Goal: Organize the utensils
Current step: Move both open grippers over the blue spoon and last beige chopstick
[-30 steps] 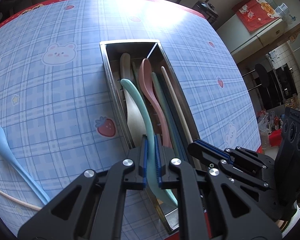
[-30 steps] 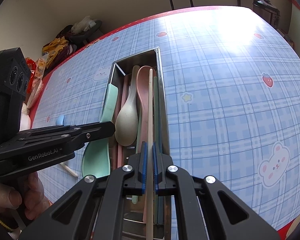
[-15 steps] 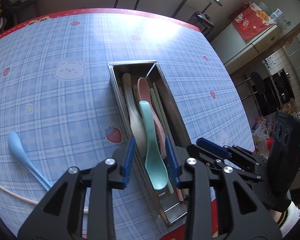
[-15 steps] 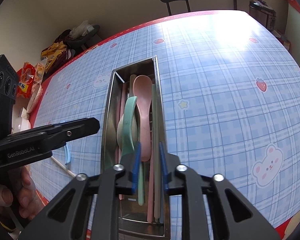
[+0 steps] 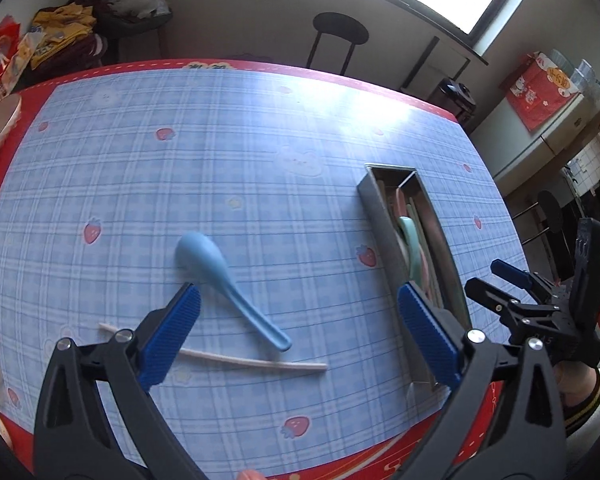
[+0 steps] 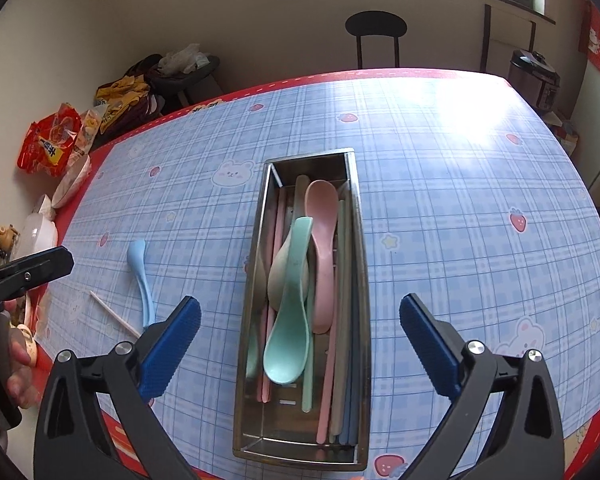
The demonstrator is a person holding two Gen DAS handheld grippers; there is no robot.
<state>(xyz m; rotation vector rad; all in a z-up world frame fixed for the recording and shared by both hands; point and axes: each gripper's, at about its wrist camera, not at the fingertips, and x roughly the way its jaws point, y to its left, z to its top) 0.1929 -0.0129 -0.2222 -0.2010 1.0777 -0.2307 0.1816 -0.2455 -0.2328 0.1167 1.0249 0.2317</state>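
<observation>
A: The blue spoon lies on the worktop right between the spread fingers of the left claw, nearer its left pad. Bowl away from the claw and to the left, handle tip toward it and to the right, so the long axis runs on a slant across the opening.

B: Then I'd roll the wrist until the pads sit square across the handle, and pinch mid-handle, not the bowl.

A: Mind the pale chopstick just nearside of the handle tip, crosswise; they look close to touching.

B: The left claw's jaws have just been opening, nothing pinched. And the right claw?

A: Same, just opened wide and empty, over the steel tray, where the mint spoon rests lengthwise, bowl toward the claw.
</observation>
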